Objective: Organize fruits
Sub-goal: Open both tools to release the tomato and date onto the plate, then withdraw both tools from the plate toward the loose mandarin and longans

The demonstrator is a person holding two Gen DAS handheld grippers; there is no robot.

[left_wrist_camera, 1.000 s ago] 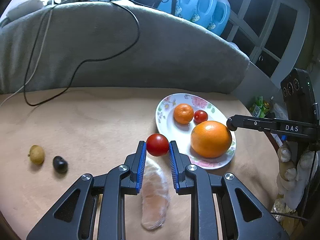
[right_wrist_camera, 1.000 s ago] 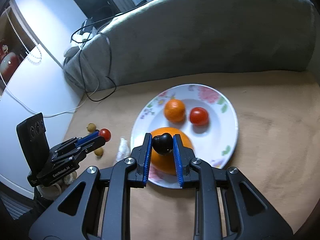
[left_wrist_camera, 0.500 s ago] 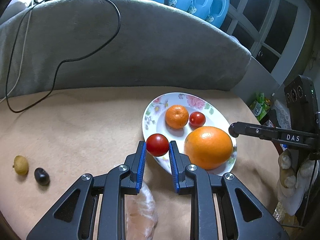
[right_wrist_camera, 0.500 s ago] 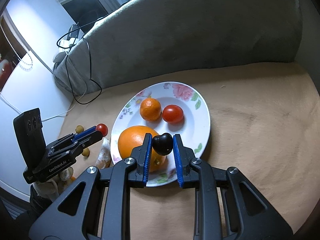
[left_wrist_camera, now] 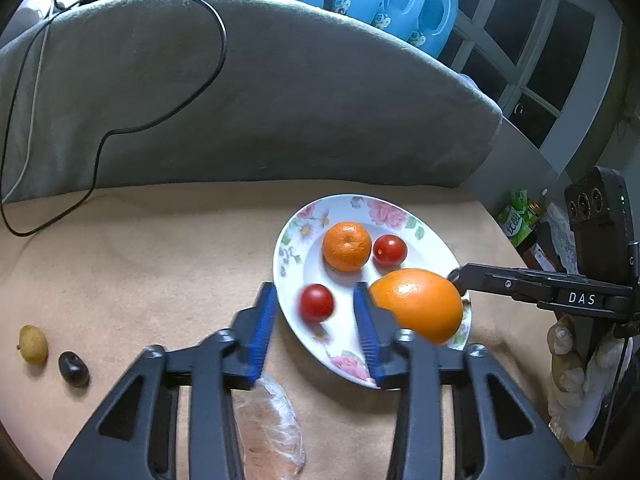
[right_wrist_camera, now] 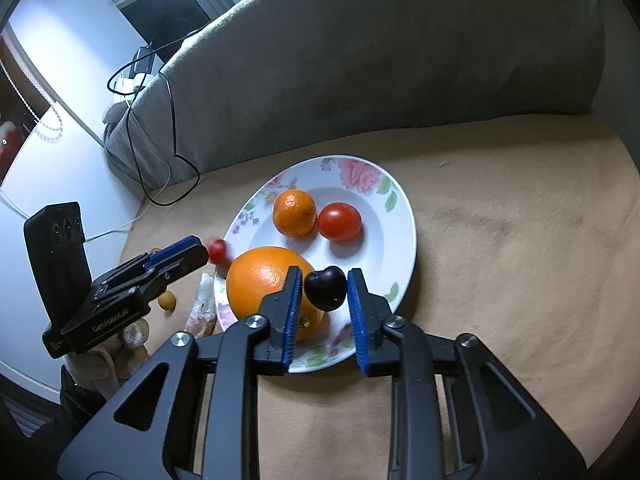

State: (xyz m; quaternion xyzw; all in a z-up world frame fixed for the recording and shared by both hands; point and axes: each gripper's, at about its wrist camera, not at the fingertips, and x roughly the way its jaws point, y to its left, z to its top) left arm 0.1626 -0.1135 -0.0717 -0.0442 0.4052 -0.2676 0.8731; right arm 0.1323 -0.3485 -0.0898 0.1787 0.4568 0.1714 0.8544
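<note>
A white floral plate (left_wrist_camera: 288,240) (right_wrist_camera: 404,216) on the tan cloth holds a large orange (left_wrist_camera: 416,304) (right_wrist_camera: 264,280), a mandarin (left_wrist_camera: 347,246) (right_wrist_camera: 294,218) and a red tomato (left_wrist_camera: 390,249) (right_wrist_camera: 340,221). My left gripper (left_wrist_camera: 313,296) hangs over the plate's near left part with its jaws opening. A second small tomato (left_wrist_camera: 317,303) (right_wrist_camera: 218,250) lies blurred between the pads with gaps on both sides. My right gripper (right_wrist_camera: 325,276) is over the plate's near edge beside the orange, also opening. A dark cherry (right_wrist_camera: 326,288) sits loose between its blue pads.
A yellowish small fruit (left_wrist_camera: 33,344) and another dark cherry (left_wrist_camera: 73,368) lie on the cloth at far left. A plastic-wrapped piece (left_wrist_camera: 268,428) lies under my left gripper. A grey cushion (left_wrist_camera: 280,100) with a black cable (left_wrist_camera: 100,144) closes the back. A gloved hand (left_wrist_camera: 568,364) holds the right gripper.
Both pairs of jaws have parted, so the tomato and the cherry are no longer pinched. The left gripper has shifted right, from the cloth to over the plate.
</note>
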